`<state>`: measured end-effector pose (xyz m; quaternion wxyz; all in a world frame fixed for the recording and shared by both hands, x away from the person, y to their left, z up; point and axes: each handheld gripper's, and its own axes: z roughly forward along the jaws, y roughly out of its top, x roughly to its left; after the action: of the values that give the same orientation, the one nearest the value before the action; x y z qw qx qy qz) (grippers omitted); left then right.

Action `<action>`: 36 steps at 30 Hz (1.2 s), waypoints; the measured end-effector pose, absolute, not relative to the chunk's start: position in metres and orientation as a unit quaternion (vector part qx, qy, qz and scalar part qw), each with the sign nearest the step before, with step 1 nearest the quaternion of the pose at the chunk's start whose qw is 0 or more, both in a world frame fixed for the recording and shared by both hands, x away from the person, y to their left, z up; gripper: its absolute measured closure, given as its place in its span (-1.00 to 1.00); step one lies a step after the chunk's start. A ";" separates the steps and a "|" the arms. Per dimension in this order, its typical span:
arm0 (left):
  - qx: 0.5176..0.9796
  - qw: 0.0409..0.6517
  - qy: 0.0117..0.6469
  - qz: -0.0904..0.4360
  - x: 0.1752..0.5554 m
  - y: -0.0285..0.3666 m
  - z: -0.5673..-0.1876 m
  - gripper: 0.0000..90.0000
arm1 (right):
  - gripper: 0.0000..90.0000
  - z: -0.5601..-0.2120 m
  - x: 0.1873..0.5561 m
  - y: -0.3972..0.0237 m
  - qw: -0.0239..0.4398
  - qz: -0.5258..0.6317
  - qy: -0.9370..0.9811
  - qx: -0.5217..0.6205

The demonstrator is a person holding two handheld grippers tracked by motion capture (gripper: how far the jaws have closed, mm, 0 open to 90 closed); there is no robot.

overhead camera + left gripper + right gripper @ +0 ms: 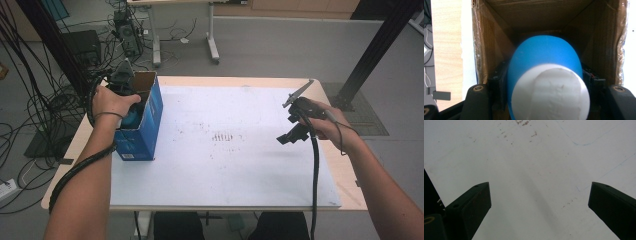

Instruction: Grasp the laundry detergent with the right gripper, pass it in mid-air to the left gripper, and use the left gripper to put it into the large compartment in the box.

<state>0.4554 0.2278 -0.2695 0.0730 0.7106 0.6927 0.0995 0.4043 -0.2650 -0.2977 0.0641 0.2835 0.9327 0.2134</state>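
At the upper left of the high view, the left gripper [131, 102] held a blue-and-white bottle [546, 82] inside the open cardboard box [150, 117], not yet released; right gripper [295, 125], jaws wide, hovered over the surface [225, 170].

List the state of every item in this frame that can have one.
Cardboard box: upright, top open.
Blue-and-white object: clamped, inside the box opening.
Left gripper: shut on the object.
Right gripper: open, holding nothing, over the white sheet.
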 end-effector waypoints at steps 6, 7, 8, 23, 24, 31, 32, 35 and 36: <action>0.711 0.072 0.693 0.099 0.456 0.227 -0.270 -0.17 | -0.91 -0.298 0.404 -0.266 0.065 0.215 0.933 0.282; 0.711 0.072 0.693 0.100 0.456 0.227 -0.270 -0.17 | -0.91 -0.298 0.404 -0.266 0.066 0.216 0.932 0.283; 0.710 0.072 0.693 0.100 0.456 0.227 -0.270 -0.17 | -0.91 -0.298 0.404 -0.266 0.066 0.216 0.932 0.284; 0.710 0.070 0.693 0.100 0.455 0.226 -0.269 -0.17 | -0.91 -0.297 0.404 -0.268 0.064 0.220 0.931 0.284; 0.710 0.070 0.693 0.100 0.455 0.226 -0.270 -0.17 | -0.91 -0.297 0.404 -0.268 0.064 0.220 0.931 0.285; 0.710 0.071 0.693 0.099 0.455 0.227 -0.270 -0.17 | -0.91 -0.297 0.404 -0.268 0.065 0.221 0.930 0.285; 0.710 0.071 0.694 0.099 0.455 0.227 -0.269 -0.17 | -0.91 -0.297 0.404 -0.268 0.065 0.221 0.930 0.285; 0.710 0.071 0.694 0.100 0.455 0.227 -0.270 -0.17 | -0.91 -0.298 0.404 -0.268 0.064 0.221 0.931 0.285; 0.710 0.071 0.694 0.100 0.455 0.227 -0.270 -0.17 | -0.91 -0.298 0.404 -0.268 0.064 0.221 0.931 0.285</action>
<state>0.4551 0.2266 -0.2695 0.0707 0.7098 0.6937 0.0999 0.4035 -0.2684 -0.2978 0.0641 0.2849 0.9306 0.2209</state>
